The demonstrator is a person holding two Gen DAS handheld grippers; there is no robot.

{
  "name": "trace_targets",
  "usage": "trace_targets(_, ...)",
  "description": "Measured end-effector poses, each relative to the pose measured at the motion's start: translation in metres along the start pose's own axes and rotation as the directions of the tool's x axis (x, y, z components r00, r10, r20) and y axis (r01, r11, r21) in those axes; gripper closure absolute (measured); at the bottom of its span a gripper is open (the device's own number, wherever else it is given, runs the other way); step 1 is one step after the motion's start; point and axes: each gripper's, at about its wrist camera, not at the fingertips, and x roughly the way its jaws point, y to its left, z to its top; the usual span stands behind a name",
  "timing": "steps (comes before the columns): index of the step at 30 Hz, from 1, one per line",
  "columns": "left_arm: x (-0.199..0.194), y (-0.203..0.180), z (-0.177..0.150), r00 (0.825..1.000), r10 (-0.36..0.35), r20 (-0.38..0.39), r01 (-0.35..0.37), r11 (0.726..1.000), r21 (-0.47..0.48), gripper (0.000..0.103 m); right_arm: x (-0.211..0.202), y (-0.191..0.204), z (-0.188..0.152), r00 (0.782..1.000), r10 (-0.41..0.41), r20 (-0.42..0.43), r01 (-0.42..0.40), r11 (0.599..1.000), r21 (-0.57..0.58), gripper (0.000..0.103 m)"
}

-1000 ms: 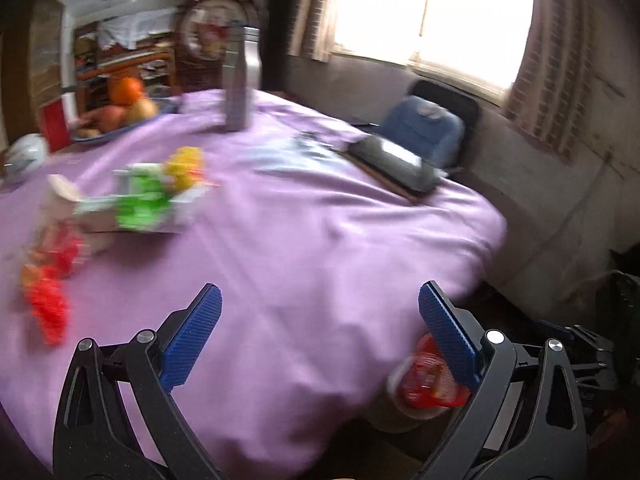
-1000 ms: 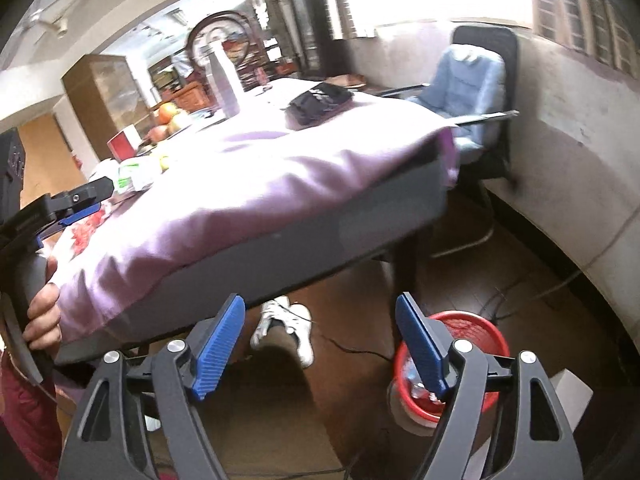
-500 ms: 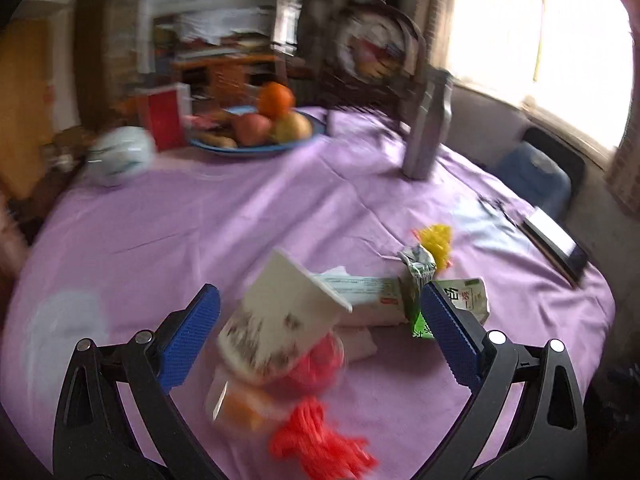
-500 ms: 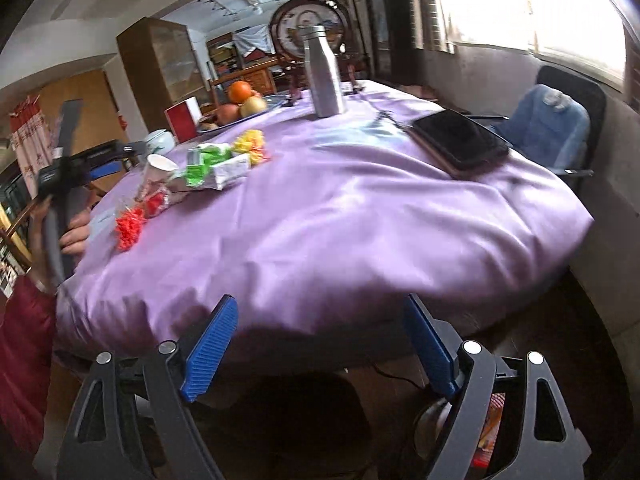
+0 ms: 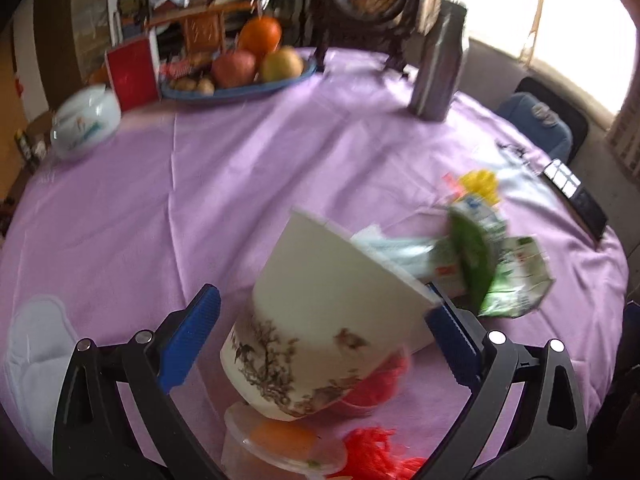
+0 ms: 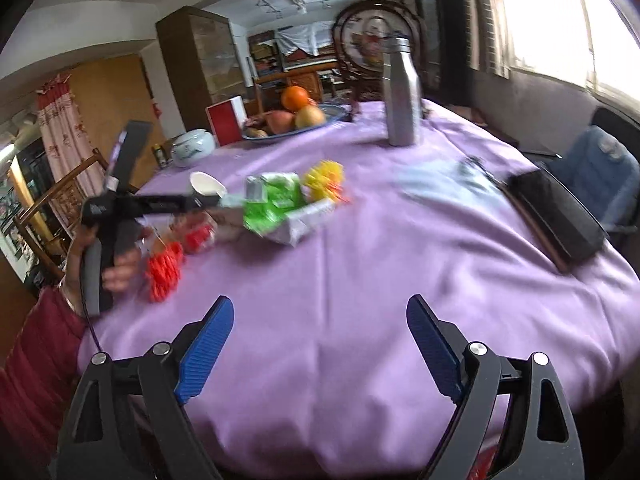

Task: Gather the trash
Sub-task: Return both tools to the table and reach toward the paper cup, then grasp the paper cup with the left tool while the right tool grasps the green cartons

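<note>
The cup (image 5: 332,320) is a white paper one with a brown branch-and-bird print near its base, tipped over with its mouth towards the far side of the table; it lies on the purple cloth (image 5: 240,184) among the trash, over a clear lidded tub (image 5: 280,448) with something orange inside and beside red shreds (image 5: 376,452), with a green-and-white carton (image 5: 504,272) and yellow shreds (image 5: 480,184) just beyond; the left gripper (image 5: 320,340) is spread wide with the cup between its blue pads (image 5: 188,340), not visibly touching either; the right gripper (image 6: 320,344) is also spread and empty over the near edge of the cloth (image 6: 360,280), well apart from the pile; from there the cup (image 6: 206,186), the carton (image 6: 276,200) and the left gripper (image 6: 192,202) show at the far left; half a second ago the cup sat further ahead of the left gripper, and the right one looked from lower, under the table edge
</note>
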Motion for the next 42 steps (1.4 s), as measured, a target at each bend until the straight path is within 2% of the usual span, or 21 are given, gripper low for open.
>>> trace_targets(5,-0.002,0.007,0.000,0.999,-0.052,0.009,0.053,0.997,-0.047,0.007,0.040,0.010,0.026,0.997,0.063,-0.049,-0.061,0.997,0.054,0.016)
trace_targets(7,-0.004,0.007,0.000,0.997,-0.070,0.022,0.071,0.996,-0.056,0.015,0.055,0.011,0.039,0.995,0.086,-0.057,-0.080,0.993,0.091,0.016)
trace_targets(10,-0.011,0.006,0.001,0.996,-0.066,0.057,0.069,0.996,-0.056,0.022,0.077,0.010,0.051,0.995,0.074,-0.071,-0.064,0.989,0.132,0.016)
trace_targets(15,-0.033,0.012,0.006,0.985,-0.092,0.143,0.104,0.992,-0.077,0.041,0.106,0.000,0.053,0.989,0.093,-0.113,-0.064,0.970,0.233,0.016)
trace_targets(20,-0.042,0.022,0.011,0.973,-0.155,0.169,0.176,0.977,-0.117,0.043,0.117,-0.003,0.052,0.988,0.096,-0.123,-0.062,0.965,0.255,0.017)
trace_targets(21,-0.040,0.023,0.011,0.974,-0.161,0.163,0.182,0.976,-0.124,0.043,0.118,-0.003,0.052,0.987,0.096,-0.128,-0.061,0.965,0.254,0.019)
trace_targets(23,-0.037,0.023,0.010,0.977,-0.153,0.149,0.173,0.976,-0.130,0.043,0.125,-0.003,0.051,0.982,0.104,-0.158,-0.061,0.964,0.258,0.038)
trace_targets(24,-0.035,0.023,0.010,0.978,-0.154,0.144,0.173,0.976,-0.132,0.040,0.128,-0.005,0.050,0.978,0.113,-0.177,-0.062,0.962,0.267,0.064)
trace_targets(25,-0.033,0.023,0.009,0.979,-0.156,0.133,0.174,0.976,-0.135,0.038,0.129,-0.008,0.048,0.975,0.134,-0.175,-0.079,0.954,0.289,0.080)
trace_targets(27,-0.029,0.022,0.008,0.983,-0.145,0.114,0.160,0.978,-0.135,0.025,0.117,-0.010,0.047,0.984,0.135,-0.112,-0.097,0.950,0.296,0.084)
trace_targets(29,-0.026,0.022,0.006,0.986,-0.127,0.105,0.141,0.981,-0.137,0.019,0.105,-0.012,0.045,0.991,0.122,-0.058,-0.100,0.951,0.293,0.084)
trace_targets(31,-0.020,0.020,0.005,0.990,-0.116,0.082,0.126,0.983,-0.131,0.017,0.100,-0.013,0.044,0.993,0.118,-0.029,-0.104,0.949,0.297,0.084)
trace_targets(35,-0.007,0.018,0.002,0.994,-0.109,0.026,0.111,0.986,-0.123,0.015,0.099,-0.012,0.043,0.992,0.121,-0.025,-0.110,0.952,0.285,0.084)
trace_targets(37,-0.004,0.018,0.001,0.994,-0.107,0.014,0.108,0.987,-0.122,0.016,0.099,-0.010,0.043,0.992,0.120,-0.029,-0.108,0.958,0.267,0.083)
trace_targets(38,-0.004,0.018,0.001,0.994,-0.106,0.015,0.107,0.987,-0.121,0.022,0.099,-0.009,0.044,0.992,0.120,-0.031,-0.108,0.959,0.261,0.083)
trace_targets(39,-0.004,0.019,0.000,0.994,-0.106,0.021,0.108,0.987,-0.120,0.038,0.100,-0.009,0.044,0.992,0.121,-0.032,-0.108,0.960,0.258,0.083)
trace_targets(41,-0.009,0.021,0.000,0.993,-0.112,0.043,0.116,0.985,-0.128,0.038,0.100,-0.008,0.045,0.992,0.121,-0.032,-0.109,0.959,0.260,0.083)
trace_targets(42,-0.017,0.022,0.000,0.992,-0.098,0.079,0.107,0.986,-0.130,0.038,0.099,-0.009,0.045,0.992,0.122,-0.030,-0.110,0.959,0.263,0.083)
